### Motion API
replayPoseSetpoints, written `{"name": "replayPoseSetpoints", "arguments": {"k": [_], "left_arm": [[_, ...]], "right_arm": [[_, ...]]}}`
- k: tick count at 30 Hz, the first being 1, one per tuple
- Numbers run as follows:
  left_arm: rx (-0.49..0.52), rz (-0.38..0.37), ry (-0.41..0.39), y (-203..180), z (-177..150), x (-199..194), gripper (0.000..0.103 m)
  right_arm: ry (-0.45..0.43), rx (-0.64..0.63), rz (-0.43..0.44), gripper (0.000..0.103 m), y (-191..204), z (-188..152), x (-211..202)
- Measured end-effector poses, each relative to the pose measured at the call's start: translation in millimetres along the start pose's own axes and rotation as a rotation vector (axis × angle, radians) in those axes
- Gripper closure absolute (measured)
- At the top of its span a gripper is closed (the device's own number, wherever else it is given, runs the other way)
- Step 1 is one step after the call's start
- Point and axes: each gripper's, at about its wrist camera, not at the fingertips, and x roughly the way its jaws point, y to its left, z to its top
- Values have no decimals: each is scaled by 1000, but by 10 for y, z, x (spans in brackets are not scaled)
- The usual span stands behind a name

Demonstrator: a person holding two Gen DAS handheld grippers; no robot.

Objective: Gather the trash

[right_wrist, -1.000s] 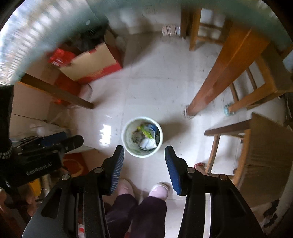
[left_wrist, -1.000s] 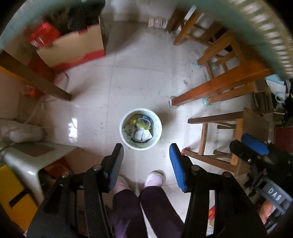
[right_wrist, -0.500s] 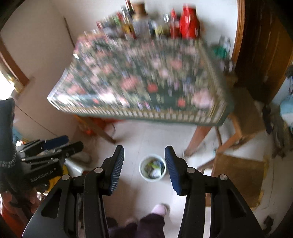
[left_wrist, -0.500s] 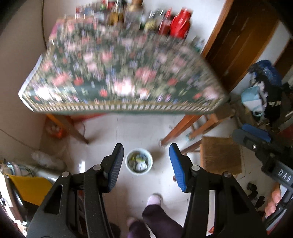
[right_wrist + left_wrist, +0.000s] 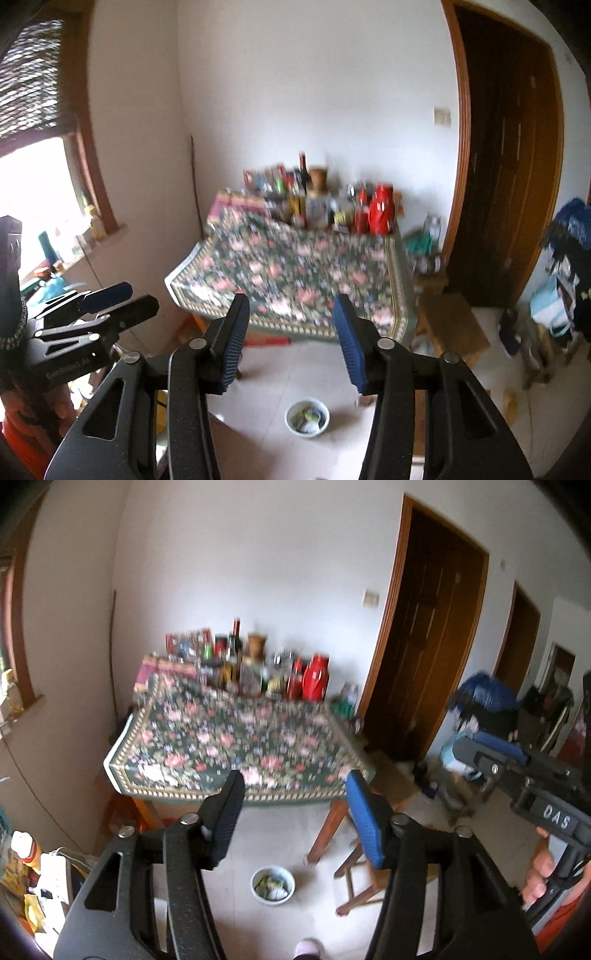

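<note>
On the floor below us, in front of the tabletop (image 5: 236, 746) with its flowered cloth, stands the bin (image 5: 272, 885), a small round pail already holding scraps; it sits near a table leg and a stool (image 5: 364, 878), where trash from the tabletop could be dropped into it easily. We hold both tools raised and level, pointing across the room and not down at the bin, which we judge to be a survey posture for finding what else needs collecting. The left hand-held gripper (image 5: 293, 812) is spread wide with nothing between its pads, and the right hand-held gripper (image 5: 291, 332) is likewise wide and empty. Bottles (image 5: 258, 668) crowd the far edge of the tabletop against the wall, blurred, so we cannot tell whether any are trash. The left view alone shows clutter on a low surface at the lower left (image 5: 40, 871) and a shoe tip at the bottom edge. The right view alone shows the window (image 5: 44, 184) with its sill, and the stool's woven seat (image 5: 454, 325) beside the door (image 5: 506, 166).
</note>
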Motion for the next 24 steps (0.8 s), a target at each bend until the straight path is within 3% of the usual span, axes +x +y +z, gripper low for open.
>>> {"name": "replayPoseSetpoints", "arguments": {"k": [2,5,8,24], "left_arm": [[4,-11,-52,-6,-5,-277,30],[9,-4,-91,-4,-54,-509,11],[-8,-12,-100,26,-94,-648,6],[1,14,-111,111,-124,-852,6]], "right_arm": [[-44,-6,3,30,85,-6,-176],[-74,-21,-4,18,181,-33,-322],[-79,-39,-18,10,258,-64,-388],[-69,-6,-14,10,393,-155,-545]]}}
